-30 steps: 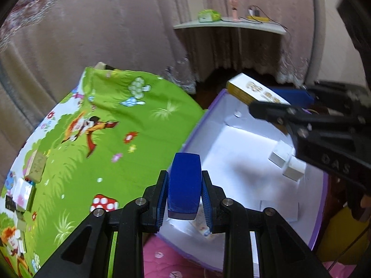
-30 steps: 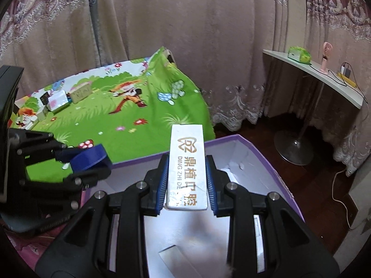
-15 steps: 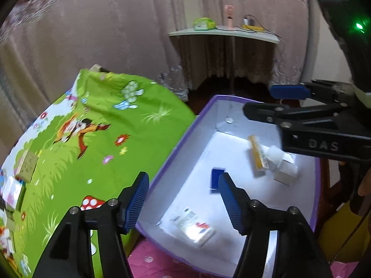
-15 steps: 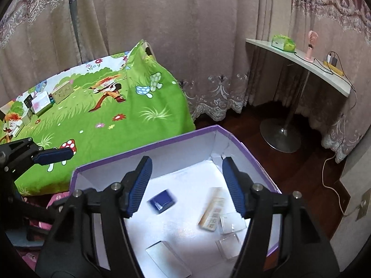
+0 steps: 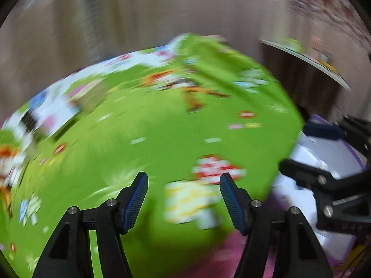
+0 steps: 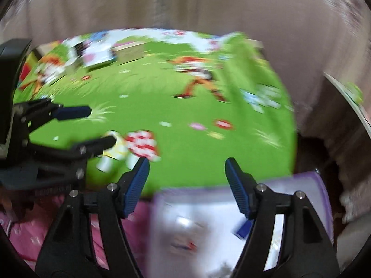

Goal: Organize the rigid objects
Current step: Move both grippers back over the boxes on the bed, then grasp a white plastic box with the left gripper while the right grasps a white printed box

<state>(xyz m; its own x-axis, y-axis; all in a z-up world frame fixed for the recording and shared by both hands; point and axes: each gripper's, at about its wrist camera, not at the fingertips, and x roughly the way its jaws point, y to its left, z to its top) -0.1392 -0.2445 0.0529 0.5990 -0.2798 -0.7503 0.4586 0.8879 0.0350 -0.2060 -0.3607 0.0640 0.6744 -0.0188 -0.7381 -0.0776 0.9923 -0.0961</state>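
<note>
both of my wrist views are heavily smeared, so i report only coarse facts. in the left wrist view, at far left, a cluster of small boxes [image 5: 53, 113] lies on the green cartoon-print cover [image 5: 148, 143]; their shapes and count cannot be read through the blur. at bottom centre my left tongs [image 5: 183, 188] stand spread wide with nothing between the blue pads [image 5: 136, 199], and they hang over the green cover. just past them a red-and-white mushroom print [image 5: 215, 169] shows on the cover. at right, the purple-rimmed white box [image 5: 324, 155] sits beside the cover's edge, with my right tongs [image 5: 322, 132] over it. further right and higher, a pale shelf [image 5: 308, 61] stands against the curtain [image 5: 162, 11]. in the right wrist view, my left tongs [image 6: 92, 125] enter from the left, apart, over the green cover [image 6: 185, 106], and the small boxes [image 6: 97, 53] appear at the cover's far left corner. at bottom centre my right tongs [image 6: 187, 169] are spread wide and carry nothing. below them the purple-rimmed white box [image 6: 310, 185] lies open on the pink bedding [image 6: 27, 229], just beside the cover. inside it i make out a blue block [image 6: 243, 229] near the right finger and a pale packet [image 6: 183, 243] left of it; other contents are too blurred to identify.
</note>
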